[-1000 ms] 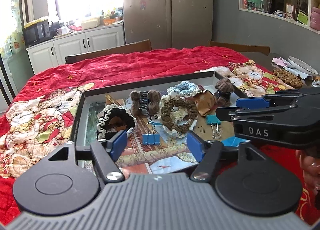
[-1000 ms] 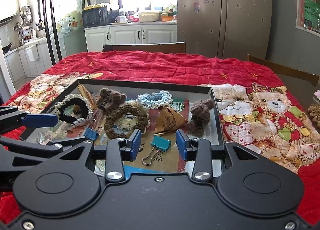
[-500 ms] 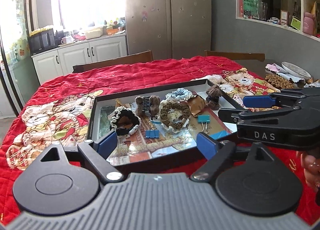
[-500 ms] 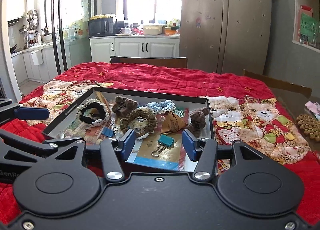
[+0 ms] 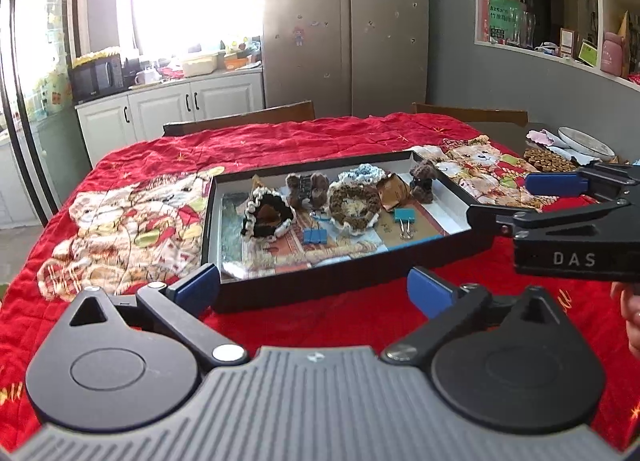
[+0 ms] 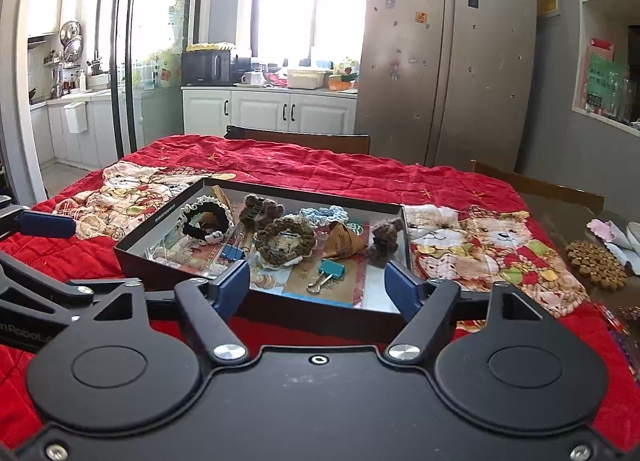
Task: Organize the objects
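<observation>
Both claws, left claw and right claw, have just been opening and are standing wide, holding nothing. Crocheted scrunchies in the tray are looking soft and light; the teal binder clip seems stiff, so pinching its body is probably safest.

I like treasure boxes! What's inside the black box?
Inside the black box: three crocheted scrunchies, two brown fuzzy clips, a teal binder clip, blue binder clips, paper. Whatever lies under the scrunchies is hidden.

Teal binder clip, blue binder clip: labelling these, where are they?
Teal binder clip [image 6: 331, 269]: right wrist view, on its teal body.
Blue binder clip [image 5: 315, 236]: left wrist view, on its blue body.
</observation>
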### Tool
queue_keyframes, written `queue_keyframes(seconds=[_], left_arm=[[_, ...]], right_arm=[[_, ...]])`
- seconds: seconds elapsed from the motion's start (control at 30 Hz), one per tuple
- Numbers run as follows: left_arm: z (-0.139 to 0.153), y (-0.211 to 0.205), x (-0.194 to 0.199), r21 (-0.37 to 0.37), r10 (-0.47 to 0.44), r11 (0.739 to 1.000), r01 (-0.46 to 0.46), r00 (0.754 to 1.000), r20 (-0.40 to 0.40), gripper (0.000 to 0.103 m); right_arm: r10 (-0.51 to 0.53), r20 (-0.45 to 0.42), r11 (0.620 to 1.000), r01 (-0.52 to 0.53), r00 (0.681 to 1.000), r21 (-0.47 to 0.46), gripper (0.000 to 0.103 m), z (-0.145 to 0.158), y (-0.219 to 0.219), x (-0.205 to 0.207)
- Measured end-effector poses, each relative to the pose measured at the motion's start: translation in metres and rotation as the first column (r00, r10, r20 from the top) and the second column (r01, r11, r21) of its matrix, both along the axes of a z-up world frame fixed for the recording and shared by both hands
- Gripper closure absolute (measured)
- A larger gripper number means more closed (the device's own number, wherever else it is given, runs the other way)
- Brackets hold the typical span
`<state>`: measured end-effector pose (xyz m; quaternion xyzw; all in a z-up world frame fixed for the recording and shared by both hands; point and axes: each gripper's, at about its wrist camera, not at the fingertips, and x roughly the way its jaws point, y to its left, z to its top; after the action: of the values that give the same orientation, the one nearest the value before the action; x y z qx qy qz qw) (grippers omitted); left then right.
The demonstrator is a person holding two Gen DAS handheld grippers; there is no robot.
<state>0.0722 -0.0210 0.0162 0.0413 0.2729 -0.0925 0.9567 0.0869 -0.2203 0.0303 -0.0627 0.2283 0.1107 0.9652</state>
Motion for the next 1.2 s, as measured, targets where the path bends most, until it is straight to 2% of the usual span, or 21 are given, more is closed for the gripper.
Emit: queue_keyframes(seconds=[0.3, 0.5, 0.87, 1.2], left_arm=[[-0.007, 0.003, -0.021, -0.022, 0.045, 0.999, -0.046, 0.998, -0.033, 0.0], [-0.014, 0.008, -0.031, -0.046, 0.09, 0.995, -0.092, 0.994, -0.055, 0.0], [-0.022, 0.003, -0.048, -0.043, 0.094, 0.994, -0.096, 0.994, -0.047, 0.0], [-0.03, 0.001, -0.05, -0.047, 0.089, 0.995, -0.092, 0.994, -0.069, 0.0]], right_arm=[[-0.018, 0.002, 1.0, 0.018, 1.0, -0.012, 0.016, 0.001, -0.006, -0.025], [-0.018, -0.05, 1.0, 0.017, 0.999, -0.018, 0.013, -0.014, -0.005, -0.036], [-0.064, -0.125, 0.995, 0.073, 0.99, 0.066, 0.008, -0.028, -0.012, -0.048], [-0.079, -0.15, 0.994, 0.09, 0.986, 0.066, 0.006, -0.037, -0.009, -0.05]])
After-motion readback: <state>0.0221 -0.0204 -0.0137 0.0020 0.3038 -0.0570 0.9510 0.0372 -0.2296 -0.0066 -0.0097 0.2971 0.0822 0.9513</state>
